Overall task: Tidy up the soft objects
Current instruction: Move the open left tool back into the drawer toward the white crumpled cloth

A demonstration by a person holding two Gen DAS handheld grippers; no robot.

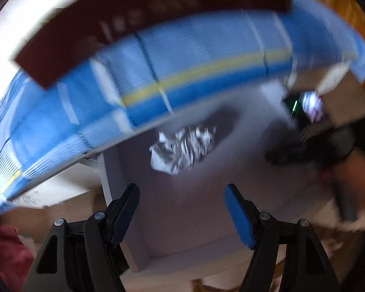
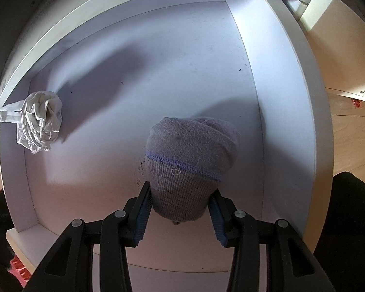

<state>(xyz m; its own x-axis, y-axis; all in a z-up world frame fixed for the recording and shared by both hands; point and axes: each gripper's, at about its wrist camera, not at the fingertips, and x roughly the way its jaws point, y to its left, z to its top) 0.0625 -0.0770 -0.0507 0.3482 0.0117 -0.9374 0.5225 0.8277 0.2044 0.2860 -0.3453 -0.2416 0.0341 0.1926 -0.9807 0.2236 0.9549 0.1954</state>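
My right gripper (image 2: 181,199) is shut on a rolled grey knit sock (image 2: 192,155) with a purple stitched band, holding it inside a white drawer (image 2: 275,112). A balled white cloth (image 2: 41,121) lies at the drawer's left wall. In the blurred left wrist view my left gripper (image 1: 182,194) is open and empty above the same white drawer (image 1: 172,219), with the white cloth (image 1: 182,148) ahead of it. The right gripper (image 1: 301,131) shows as a dark blur at the right.
A blue striped cloth with a yellow line (image 1: 158,73) and a dark red panel (image 1: 133,19) lie beyond the drawer. Red fabric (image 1: 4,250) sits at the lower left. Wooden floor (image 2: 348,131) shows right of the drawer.
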